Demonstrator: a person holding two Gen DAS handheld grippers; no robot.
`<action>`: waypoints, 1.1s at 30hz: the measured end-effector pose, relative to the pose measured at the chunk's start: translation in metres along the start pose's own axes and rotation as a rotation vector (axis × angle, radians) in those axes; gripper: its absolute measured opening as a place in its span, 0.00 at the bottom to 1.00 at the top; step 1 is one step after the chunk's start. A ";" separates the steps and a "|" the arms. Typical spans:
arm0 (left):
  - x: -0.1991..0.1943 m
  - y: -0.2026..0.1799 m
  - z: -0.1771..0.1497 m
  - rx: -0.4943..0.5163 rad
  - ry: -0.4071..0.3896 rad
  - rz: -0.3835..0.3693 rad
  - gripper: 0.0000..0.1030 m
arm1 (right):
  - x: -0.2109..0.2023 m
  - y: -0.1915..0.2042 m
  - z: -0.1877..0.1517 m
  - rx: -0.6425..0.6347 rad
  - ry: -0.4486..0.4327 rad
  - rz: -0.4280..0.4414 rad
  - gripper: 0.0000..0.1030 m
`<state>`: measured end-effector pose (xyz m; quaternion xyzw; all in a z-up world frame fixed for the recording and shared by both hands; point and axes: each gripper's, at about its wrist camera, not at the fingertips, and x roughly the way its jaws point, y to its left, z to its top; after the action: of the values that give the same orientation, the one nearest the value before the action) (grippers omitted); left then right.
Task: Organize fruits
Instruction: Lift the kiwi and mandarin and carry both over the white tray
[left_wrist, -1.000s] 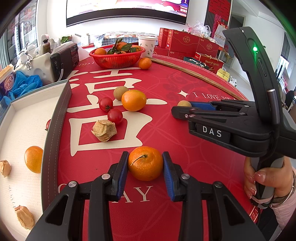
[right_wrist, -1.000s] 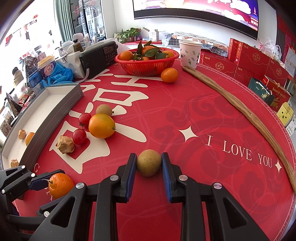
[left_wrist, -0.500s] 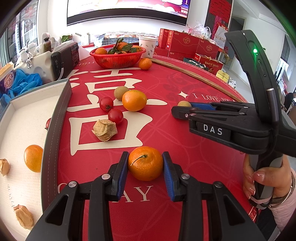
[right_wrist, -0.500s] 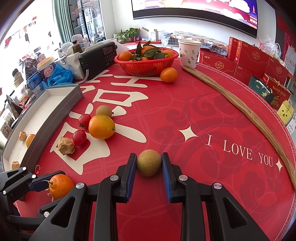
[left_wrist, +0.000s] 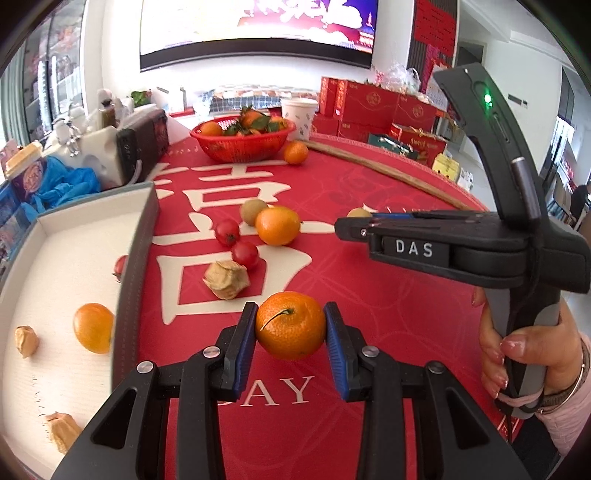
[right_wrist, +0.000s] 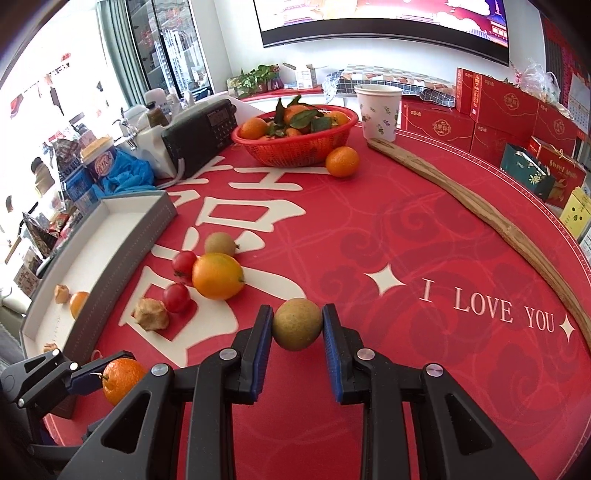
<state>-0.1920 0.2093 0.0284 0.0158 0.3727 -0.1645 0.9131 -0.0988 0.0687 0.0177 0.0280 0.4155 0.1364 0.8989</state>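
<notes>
My left gripper (left_wrist: 291, 328) is shut on a small mandarin (left_wrist: 290, 325) with a stem, held just above the red tablecloth (left_wrist: 369, 206). My right gripper (right_wrist: 297, 328) is shut on a round brown-green fruit (right_wrist: 296, 324). In the left wrist view the right gripper (left_wrist: 347, 227) reaches in from the right, a hand (left_wrist: 517, 350) on its handle. On the cloth lie an orange (left_wrist: 277, 225), a kiwi-like fruit (left_wrist: 253, 211), two cherry tomatoes (left_wrist: 243, 254) and a papery husked fruit (left_wrist: 225, 279). The white tray (left_wrist: 55, 266) at left holds an orange (left_wrist: 93, 327) and husked fruits.
A red basket (right_wrist: 295, 146) of mandarins stands at the back, a loose mandarin (right_wrist: 342, 161) beside it. A paper cup (right_wrist: 377, 110), a long wooden stick (right_wrist: 480, 218), a black radio (right_wrist: 201, 136) and red gift boxes (right_wrist: 498, 110) ring the table.
The left gripper has tilted up slightly with the mandarin, so more of the room shows. The right gripper keeps its hold on the brown-green fruit, almost still.
</notes>
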 end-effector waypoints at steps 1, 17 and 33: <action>-0.003 0.002 0.001 -0.007 -0.013 0.002 0.38 | 0.000 0.002 0.001 -0.002 -0.003 0.004 0.27; -0.043 0.063 0.009 -0.164 -0.137 0.117 0.38 | -0.001 0.042 0.015 -0.038 -0.043 0.091 0.27; -0.059 0.162 -0.009 -0.447 -0.122 0.362 0.38 | 0.012 0.160 0.040 -0.219 -0.051 0.268 0.27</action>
<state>-0.1870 0.3811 0.0475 -0.1295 0.3354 0.0868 0.9291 -0.0968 0.2286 0.0608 -0.0118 0.3678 0.2986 0.8806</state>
